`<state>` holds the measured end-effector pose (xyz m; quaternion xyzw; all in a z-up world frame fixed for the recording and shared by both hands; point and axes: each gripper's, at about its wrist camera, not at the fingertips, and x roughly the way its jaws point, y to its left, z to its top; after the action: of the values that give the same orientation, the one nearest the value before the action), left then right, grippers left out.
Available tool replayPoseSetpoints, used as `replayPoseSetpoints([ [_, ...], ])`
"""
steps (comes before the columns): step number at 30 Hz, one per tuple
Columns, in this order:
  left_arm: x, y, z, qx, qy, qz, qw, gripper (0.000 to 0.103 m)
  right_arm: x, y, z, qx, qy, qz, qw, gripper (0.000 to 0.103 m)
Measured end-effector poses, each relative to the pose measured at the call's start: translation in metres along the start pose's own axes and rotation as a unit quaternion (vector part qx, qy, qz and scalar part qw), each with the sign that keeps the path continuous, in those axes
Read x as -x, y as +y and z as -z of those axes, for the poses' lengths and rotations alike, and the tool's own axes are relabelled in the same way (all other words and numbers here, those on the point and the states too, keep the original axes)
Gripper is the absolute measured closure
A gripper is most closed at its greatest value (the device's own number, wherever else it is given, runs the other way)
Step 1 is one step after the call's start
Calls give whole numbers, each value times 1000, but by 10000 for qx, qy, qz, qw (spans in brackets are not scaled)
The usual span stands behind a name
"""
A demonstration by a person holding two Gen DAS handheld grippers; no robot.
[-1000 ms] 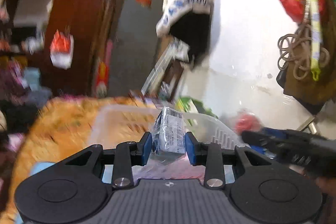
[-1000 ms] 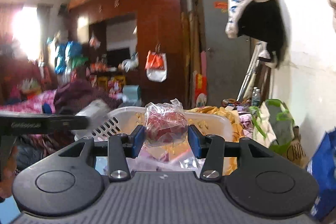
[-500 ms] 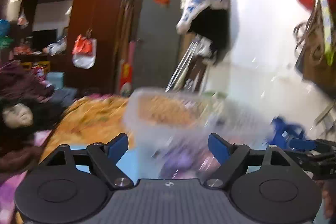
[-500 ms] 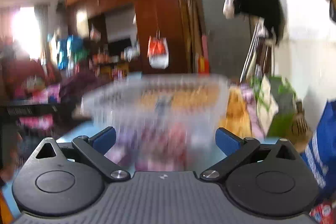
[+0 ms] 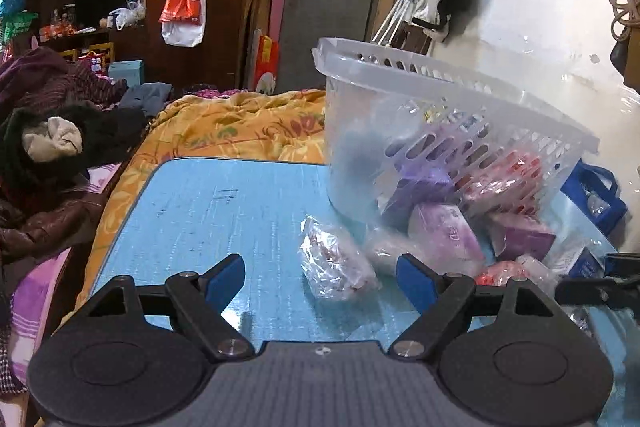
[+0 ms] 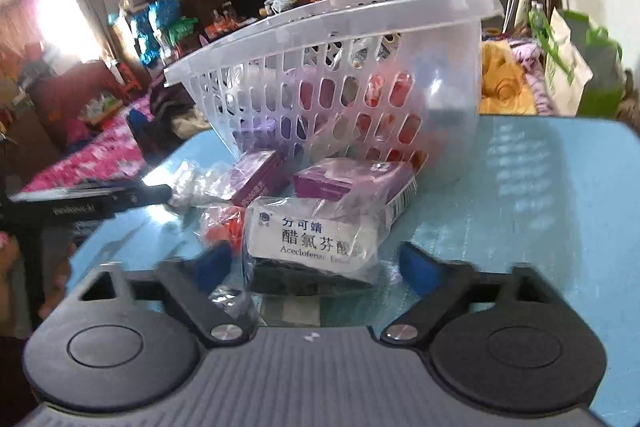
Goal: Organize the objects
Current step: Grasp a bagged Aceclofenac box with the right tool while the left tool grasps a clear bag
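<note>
Basket (image 5: 400, 99) tilted on packets | left gripper (image 5: 320, 277) released | right gripper (image 6: 316, 263) closing, medicine box (image 6: 316, 239) between, ungrasped

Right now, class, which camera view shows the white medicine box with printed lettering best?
The right wrist view. There the white medicine box, bagged in clear plastic, lies directly between the closing right gripper jaws, its label readable. The left wrist view shows at most a blue-and-white corner at the far right of the pile, too small to identify.
</note>
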<state>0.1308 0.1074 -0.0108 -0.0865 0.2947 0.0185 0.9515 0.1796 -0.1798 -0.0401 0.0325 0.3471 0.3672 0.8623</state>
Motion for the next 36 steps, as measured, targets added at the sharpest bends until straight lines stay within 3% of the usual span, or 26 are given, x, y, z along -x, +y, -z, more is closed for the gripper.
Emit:
replayPoseSetpoints([
  [7,-6,-5,5,-101,74,-62,9999,18,23,-8,11,-36,-534,22,9986,30],
  [11,-13,-13,3,-325,163,-155,9992,25,30,-11,13,-23,-706,-54,9975,30],
  [13,-14,-15,4,-352,194,-172,9990,44,33,-12,13,-26,-779,-158,9968,30],
  [15,-13,-16,6,-362,152,-199,9990,56,35,-14,13,-91,-845,-252,9961,30],
  [18,-8,-21,11,-507,-9,-394,9979,56,39,-17,14,-173,-982,-290,9946,30],
  [22,4,-22,14,-316,-265,-171,9990,56,41,-14,14,-119,-1120,-248,9933,30],
  [25,16,-25,20,-227,-715,5,9972,56,48,-11,16,-14,-1350,-173,9907,30],
  [30,34,-21,23,-120,-1340,65,9909,56,55,-3,18,189,-1768,262,9837,30],
  [36,40,-24,25,-80,-1593,200,9870,56,61,7,20,443,-2147,697,9732,30],
])
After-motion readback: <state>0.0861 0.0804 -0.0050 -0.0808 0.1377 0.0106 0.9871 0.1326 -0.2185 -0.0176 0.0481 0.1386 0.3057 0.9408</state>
